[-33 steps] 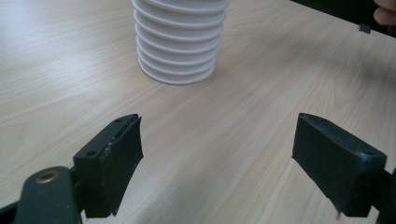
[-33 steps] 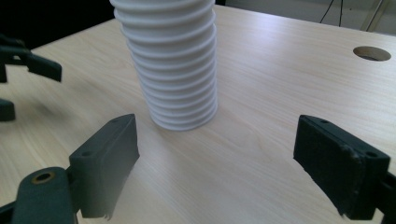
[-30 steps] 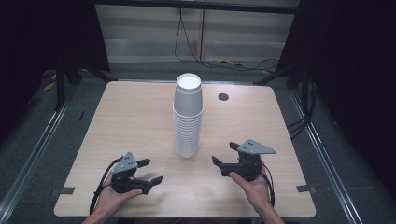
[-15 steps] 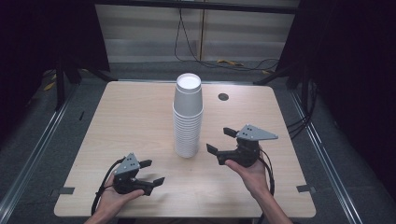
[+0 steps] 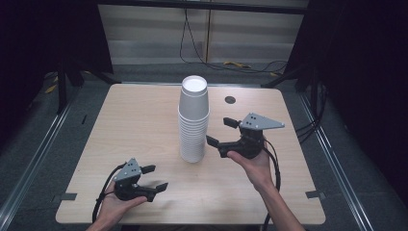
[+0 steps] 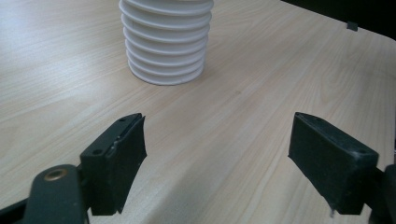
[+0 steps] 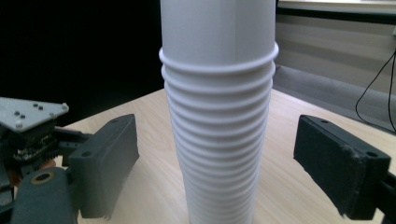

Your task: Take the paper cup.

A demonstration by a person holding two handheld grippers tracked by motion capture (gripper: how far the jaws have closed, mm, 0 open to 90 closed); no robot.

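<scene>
R gripper [image 5: 221,131]: raised and closer to paper-cup stack [image 5: 193,120] vs 1 s ago, jaws wide, straddling it, no contact | L gripper [image 5: 155,177]: jaws just narrowed, empty, near counter [image 5: 134,120] front edge | stack upright mid-counter, grasp likely next

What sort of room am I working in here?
Probably a lab recording bay, not a home: a bare wooden table holding a stack of white cups, dark curtains at the sides, and loose cables on the floor behind.
</scene>
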